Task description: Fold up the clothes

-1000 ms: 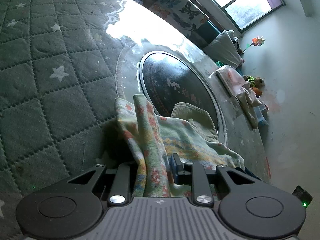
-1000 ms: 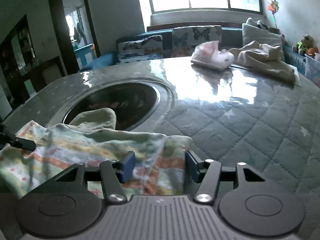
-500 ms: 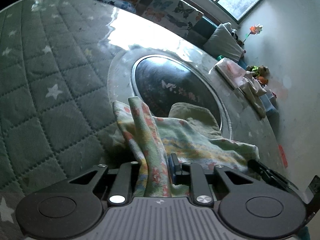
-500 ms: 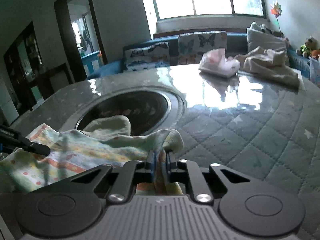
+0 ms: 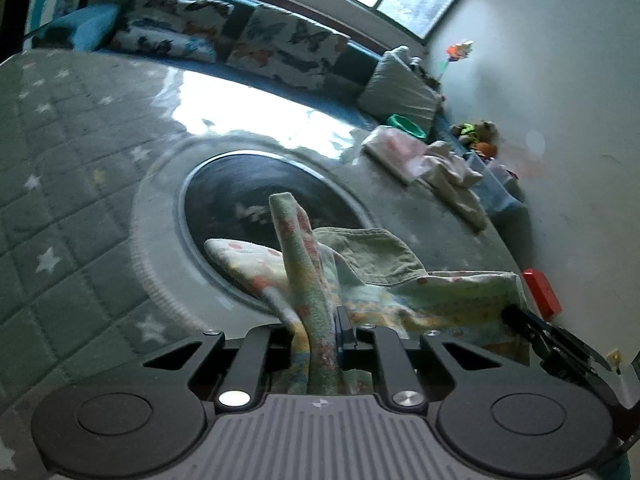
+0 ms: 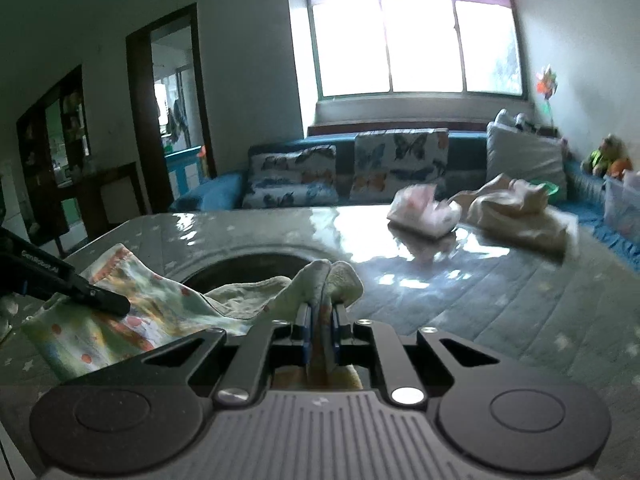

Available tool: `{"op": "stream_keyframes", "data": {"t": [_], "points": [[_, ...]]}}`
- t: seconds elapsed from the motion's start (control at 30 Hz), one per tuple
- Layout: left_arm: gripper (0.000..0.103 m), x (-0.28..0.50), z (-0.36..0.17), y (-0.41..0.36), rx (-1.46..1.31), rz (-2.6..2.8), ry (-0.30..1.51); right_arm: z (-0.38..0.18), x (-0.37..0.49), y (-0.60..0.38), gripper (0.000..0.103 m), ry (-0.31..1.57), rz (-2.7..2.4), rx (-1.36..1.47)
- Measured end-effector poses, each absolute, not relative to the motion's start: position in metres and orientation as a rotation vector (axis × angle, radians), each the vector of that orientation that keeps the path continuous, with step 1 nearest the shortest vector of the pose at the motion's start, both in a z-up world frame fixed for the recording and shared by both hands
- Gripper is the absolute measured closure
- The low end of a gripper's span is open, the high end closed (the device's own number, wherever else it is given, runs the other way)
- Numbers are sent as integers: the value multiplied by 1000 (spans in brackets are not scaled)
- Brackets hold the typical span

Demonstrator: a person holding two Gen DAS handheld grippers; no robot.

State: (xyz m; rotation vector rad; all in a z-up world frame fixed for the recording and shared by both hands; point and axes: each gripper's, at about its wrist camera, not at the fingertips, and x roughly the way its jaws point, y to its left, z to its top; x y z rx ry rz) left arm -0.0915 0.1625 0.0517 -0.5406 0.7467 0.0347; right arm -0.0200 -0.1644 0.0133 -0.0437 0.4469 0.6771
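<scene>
The left gripper (image 5: 320,336) is closing on a bunched fold of the patterned garment (image 5: 448,296) — cloth fills the gap between its jaws — while the right gripper (image 6: 320,320) is clamped tight on another edge of the same garment (image 6: 160,308). The cloth hangs stretched between the two, above the quilted table cover (image 5: 72,208) and the dark round inset (image 5: 248,184). Farther back lie a pink folded bundle (image 6: 424,210) and cream clothes (image 6: 520,208).

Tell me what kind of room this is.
Most likely a home living room: a blue sofa with butterfly cushions under a wide window, and a quilt-covered table holding laundry.
</scene>
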Motion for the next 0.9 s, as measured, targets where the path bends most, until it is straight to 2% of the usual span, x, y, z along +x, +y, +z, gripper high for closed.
{"op": "stream_keyframes", "data": {"t": [0.9], "points": [[90,-5,102,43,-253,-135,711,65,-12,-257,94,301,424,-89]]}}
